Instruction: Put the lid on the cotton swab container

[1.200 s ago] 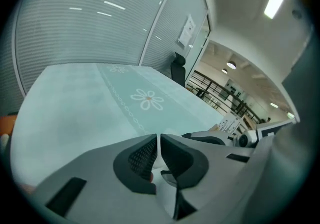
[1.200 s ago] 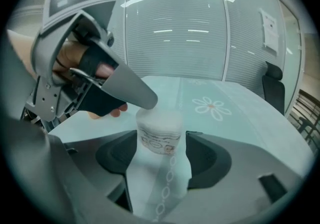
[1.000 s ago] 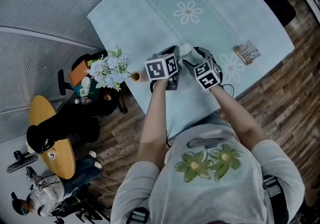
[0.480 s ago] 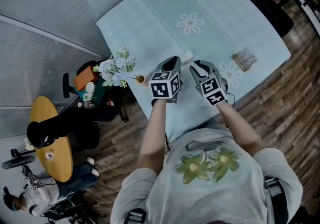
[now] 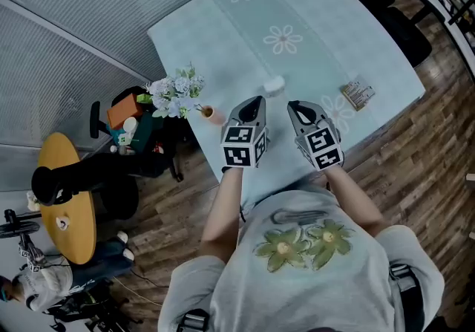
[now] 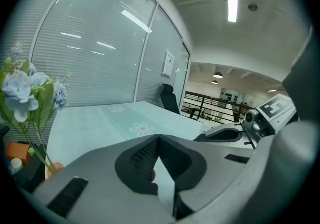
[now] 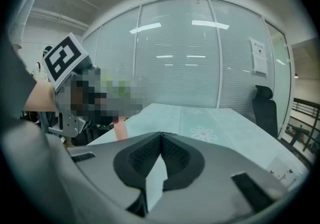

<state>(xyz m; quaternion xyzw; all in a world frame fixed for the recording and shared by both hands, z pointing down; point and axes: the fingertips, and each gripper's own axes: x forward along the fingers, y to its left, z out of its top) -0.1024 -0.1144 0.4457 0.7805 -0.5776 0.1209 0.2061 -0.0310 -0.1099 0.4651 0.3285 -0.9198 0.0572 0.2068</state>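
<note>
The cotton swab container (image 5: pixel 274 85) is a small white round pot with its lid on, standing alone on the pale green table (image 5: pixel 312 11). My left gripper (image 5: pixel 255 101) and right gripper (image 5: pixel 295 107) hover side by side just short of it, nearer the person, touching nothing. Both have just been closing. In the left gripper view the left gripper (image 6: pixel 158 138) has its jaws pressed together on nothing. In the right gripper view the right gripper (image 7: pixel 161 135) is likewise shut and empty. The container is hidden in both gripper views.
A bunch of pale flowers (image 5: pixel 175 93) in a small orange vase (image 5: pixel 210 113) stands at the table's left edge. A small printed packet (image 5: pixel 357 93) lies at the right. A black chair (image 5: pixel 393 22) stands beyond the table, a yellow round table (image 5: pixel 65 197) on the floor at left.
Both grippers have drawn back from the container toward the person and risen. The container is left free on the table. The right jaws have gone from wide to shut.
</note>
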